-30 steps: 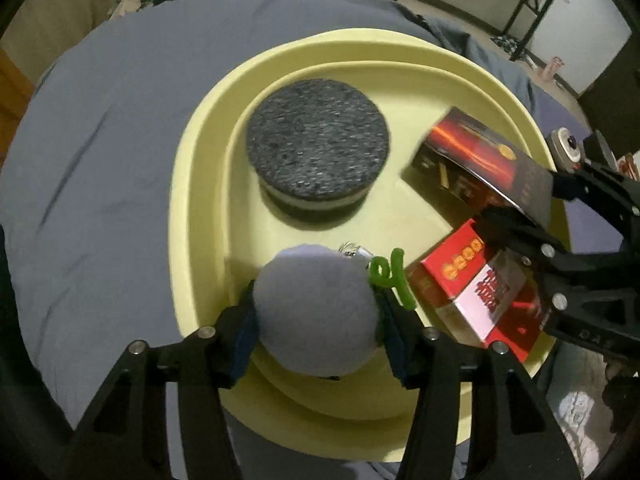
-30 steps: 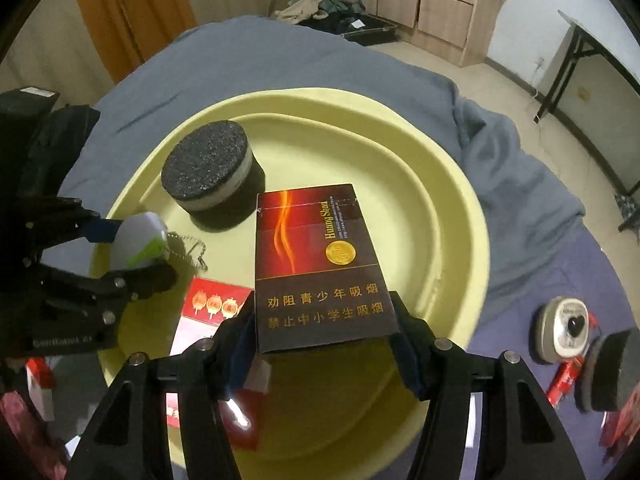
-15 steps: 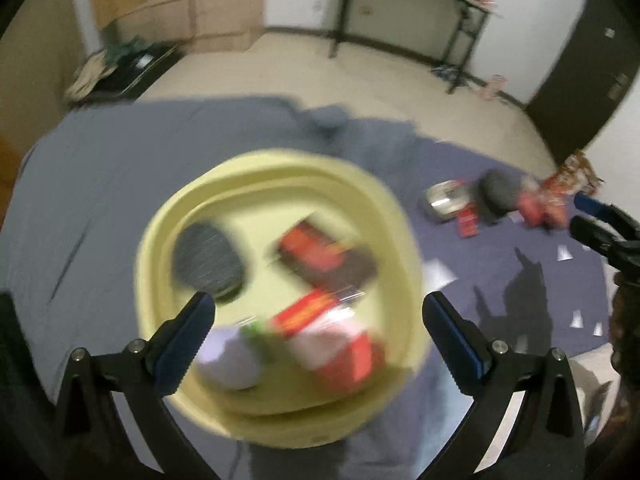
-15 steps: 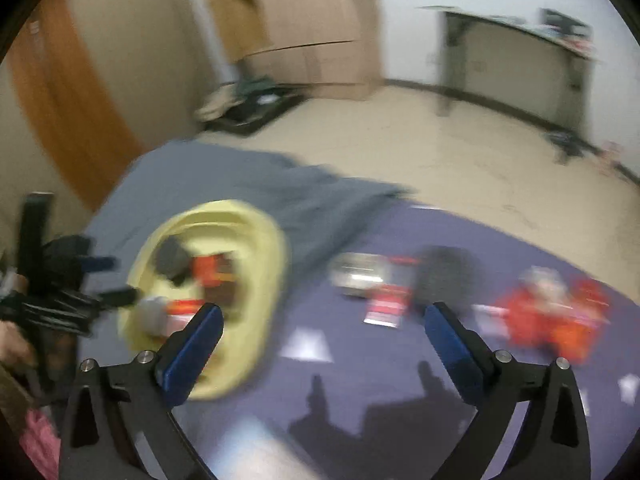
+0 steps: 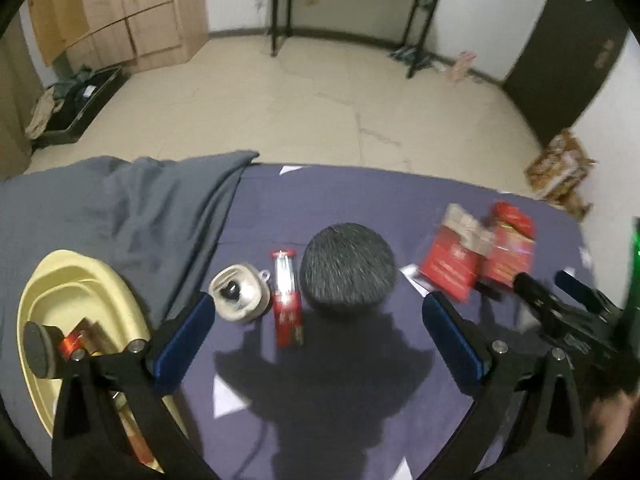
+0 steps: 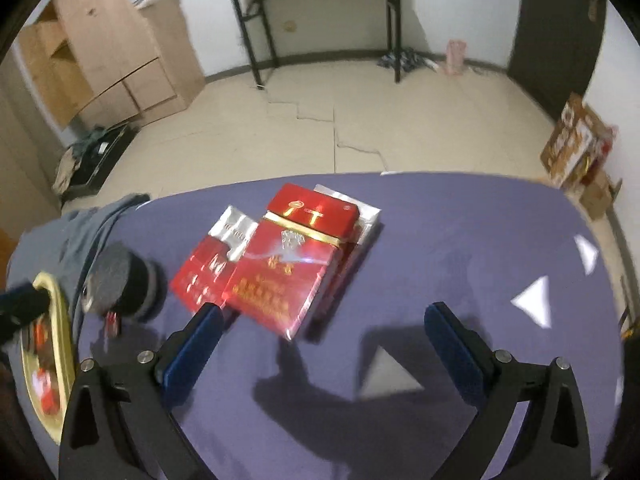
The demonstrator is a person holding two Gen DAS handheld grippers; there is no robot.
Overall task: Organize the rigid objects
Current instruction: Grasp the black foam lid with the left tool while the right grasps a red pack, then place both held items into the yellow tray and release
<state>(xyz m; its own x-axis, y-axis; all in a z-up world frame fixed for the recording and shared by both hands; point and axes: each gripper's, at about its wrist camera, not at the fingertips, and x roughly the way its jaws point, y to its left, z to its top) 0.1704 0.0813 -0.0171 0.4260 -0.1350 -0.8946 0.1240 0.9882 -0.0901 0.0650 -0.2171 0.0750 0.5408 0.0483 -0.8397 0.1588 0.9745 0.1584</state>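
Print on the large red cigarette pack (image 6: 294,264): gold emblem on the lid, pale characters and rows of small type on the body, all smeared by blur, none readable. Red-and-silver pack (image 6: 214,258) beside it carries faint lettering on the silver flap, also illegible. Red tube (image 5: 287,298) in the left wrist view shows no legible label.
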